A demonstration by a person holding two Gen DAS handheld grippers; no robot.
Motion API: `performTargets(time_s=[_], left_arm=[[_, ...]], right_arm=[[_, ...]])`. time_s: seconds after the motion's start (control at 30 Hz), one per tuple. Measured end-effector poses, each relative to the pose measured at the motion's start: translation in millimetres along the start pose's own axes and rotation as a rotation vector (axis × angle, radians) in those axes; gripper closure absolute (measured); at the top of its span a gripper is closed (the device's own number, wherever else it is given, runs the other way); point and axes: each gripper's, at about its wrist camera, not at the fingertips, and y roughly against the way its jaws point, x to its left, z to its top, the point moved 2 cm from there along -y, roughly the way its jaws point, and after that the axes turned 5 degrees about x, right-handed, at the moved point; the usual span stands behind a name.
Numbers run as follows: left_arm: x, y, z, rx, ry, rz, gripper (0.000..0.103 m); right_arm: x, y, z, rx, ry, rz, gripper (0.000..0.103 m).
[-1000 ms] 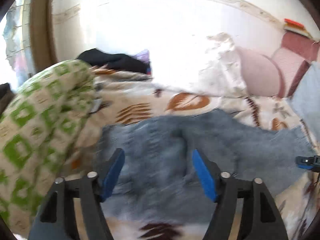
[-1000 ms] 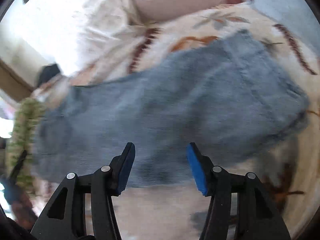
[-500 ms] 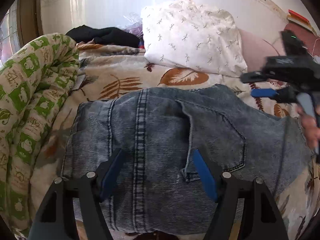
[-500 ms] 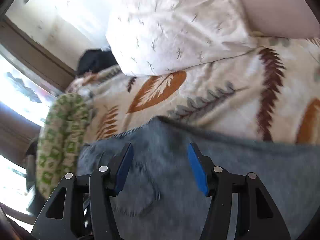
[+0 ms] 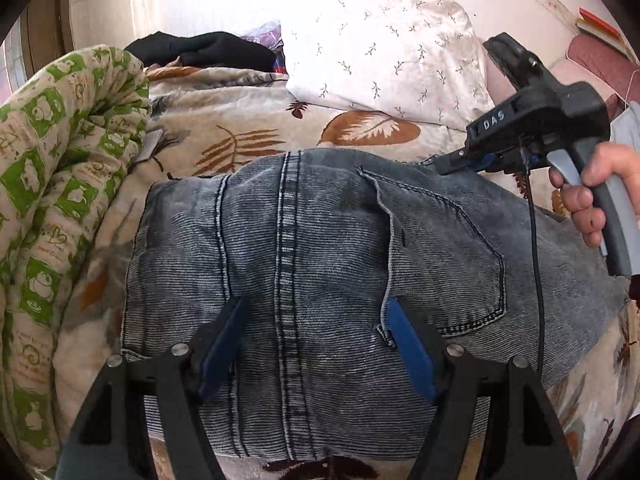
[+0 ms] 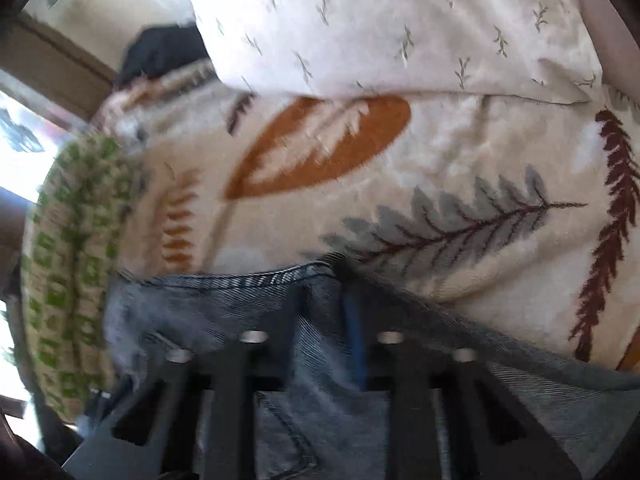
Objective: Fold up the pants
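Observation:
Grey-blue denim pants (image 5: 320, 264) lie folded on the leaf-patterned bedspread (image 5: 248, 140), back pocket and centre seam up. My left gripper (image 5: 316, 344) is open, its blue pads hovering over the near half of the pants. My right gripper (image 5: 452, 164) shows in the left wrist view at the far right edge of the pants, held by a hand. In the right wrist view it (image 6: 320, 304) is shut on the far edge of the pants (image 6: 248, 280), denim bunched between the fingers.
A green-and-cream quilt (image 5: 60, 208) is rolled up along the left. A white pillow (image 5: 384, 48) lies beyond the pants, with black clothing (image 5: 200, 50) at the back left. A pink cushion (image 5: 600, 60) sits at the far right.
My right gripper has swung from the near side to the far edge of the pants and closed on it. My left gripper has moved a little closer over the pants.

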Motion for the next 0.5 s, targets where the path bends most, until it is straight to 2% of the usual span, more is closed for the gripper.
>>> performTargets(time_s=[0.17, 0.27, 0.37, 0.43, 0.5], left_arm=[[-1, -1, -1, 0.001, -0.010, 0.010, 0.027], [0, 1, -3, 0.005, -0.007, 0.004, 0.027], [2, 4, -10, 0.013, 0.001, 0.001, 0.026], [0, 8, -14, 0.015, -0.020, 0.001, 0.026], [4, 17, -18, -0.005, -0.018, -0.016, 0.026]], right_arm=[[0, -4, 5, -0.042, 0.007, -0.072, 0.093], [-4, -18, 6, -0.017, -0.013, -0.095, 0.093], [-7, -20, 6, -0.044, -0.048, -0.101, 0.095], [-6, -17, 6, -0.059, -0.067, -0.113, 0.093], [1, -11, 3, -0.069, -0.056, -0.136, 0.083]])
